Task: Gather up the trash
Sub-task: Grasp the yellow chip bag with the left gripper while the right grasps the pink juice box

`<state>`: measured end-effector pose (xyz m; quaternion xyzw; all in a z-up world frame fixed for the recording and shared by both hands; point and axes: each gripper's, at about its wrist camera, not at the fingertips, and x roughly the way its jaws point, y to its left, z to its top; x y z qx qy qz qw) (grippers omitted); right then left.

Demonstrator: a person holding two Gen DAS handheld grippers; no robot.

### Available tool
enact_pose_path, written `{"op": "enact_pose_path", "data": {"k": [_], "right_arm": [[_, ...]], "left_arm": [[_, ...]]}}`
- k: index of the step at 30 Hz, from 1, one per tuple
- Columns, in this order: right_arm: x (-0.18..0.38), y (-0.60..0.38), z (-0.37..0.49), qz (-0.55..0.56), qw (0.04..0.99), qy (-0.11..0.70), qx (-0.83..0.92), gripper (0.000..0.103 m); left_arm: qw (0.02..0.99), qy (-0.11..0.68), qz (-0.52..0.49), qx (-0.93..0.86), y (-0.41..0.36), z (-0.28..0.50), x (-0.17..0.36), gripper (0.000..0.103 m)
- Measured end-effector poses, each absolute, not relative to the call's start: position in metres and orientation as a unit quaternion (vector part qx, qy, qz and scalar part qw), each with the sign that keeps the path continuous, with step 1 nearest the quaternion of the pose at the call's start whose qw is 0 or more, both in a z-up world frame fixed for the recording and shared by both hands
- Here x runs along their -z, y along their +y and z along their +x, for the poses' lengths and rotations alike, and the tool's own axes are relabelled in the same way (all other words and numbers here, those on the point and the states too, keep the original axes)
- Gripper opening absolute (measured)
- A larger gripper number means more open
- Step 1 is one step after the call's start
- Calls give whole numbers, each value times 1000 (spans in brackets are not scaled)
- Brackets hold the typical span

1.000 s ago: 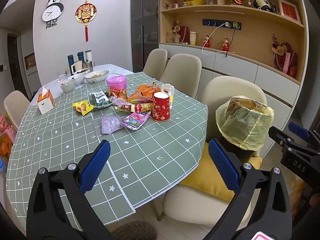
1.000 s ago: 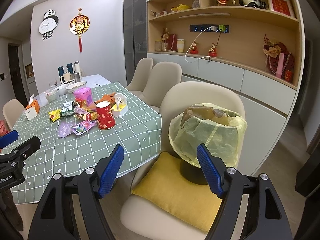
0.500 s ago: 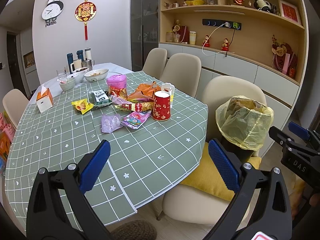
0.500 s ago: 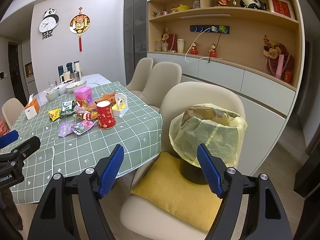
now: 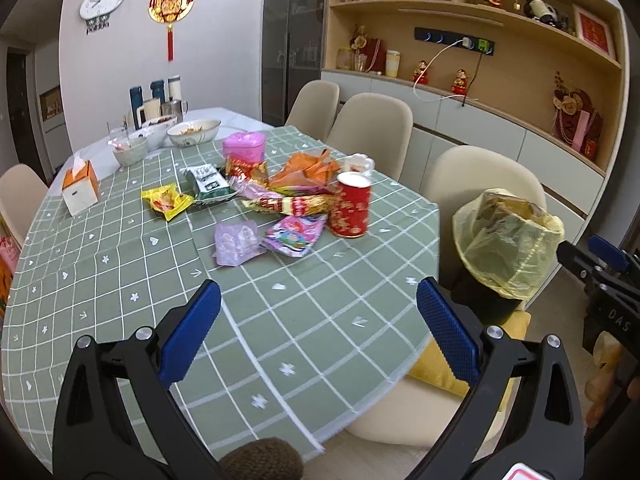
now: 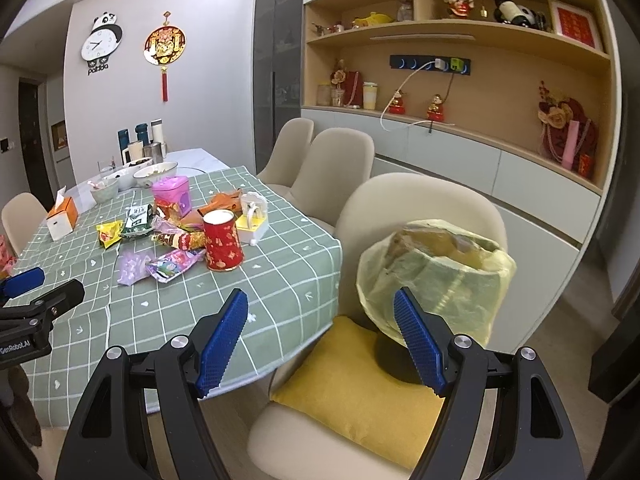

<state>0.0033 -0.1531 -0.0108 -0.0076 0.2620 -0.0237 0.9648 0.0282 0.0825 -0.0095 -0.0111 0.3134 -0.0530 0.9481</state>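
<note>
Green checked tablecloth [image 5: 288,312] fills the frame's middle with wrappers [image 5: 294,230] and a red cup [image 5: 352,210] just above centre, slightly nearer than a second ago, so both the left gripper [image 5: 318,330] and right gripper [image 6: 320,334], spread wide and empty, are only starting toward them, with the yellow-lined bin [image 6: 434,276] waiting at right.

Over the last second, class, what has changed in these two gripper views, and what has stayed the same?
Almost nothing. The left gripper has eased slightly toward the table; the right gripper barely shifted. Both remain open and empty. The red cup, wrappers and the lined bin on the chair are unmoved.
</note>
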Motion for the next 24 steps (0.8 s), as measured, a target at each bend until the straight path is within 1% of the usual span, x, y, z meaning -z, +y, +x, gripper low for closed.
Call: {"op": "enact_pose_path", "data": {"k": [5, 7, 12, 15, 18, 20, 24], "right_arm": [[17, -122, 33, -22, 968, 249, 9, 72], [22, -104, 54, -38, 962, 269, 2, 72], [34, -68, 103, -24, 950, 309, -19, 72], [41, -46, 129, -12, 939, 342, -41, 72], [47, -23, 146, -15, 933, 356, -44, 72], [51, -14, 154, -17, 929, 368, -44, 72], [64, 3, 161, -44, 920, 388, -46, 72]], "left_arm": [[941, 333, -22, 48, 132, 73, 24, 94], [933, 354, -23, 61, 160, 99, 31, 94], [939, 342, -14, 30, 223, 153, 38, 94], [925, 376, -59, 13, 276, 194, 49, 94], [895, 422, -143, 14, 332, 239, 69, 93], [890, 422, -172, 0, 354, 259, 78, 82], [891, 418, -177, -23, 369, 295, 93, 78]]}}
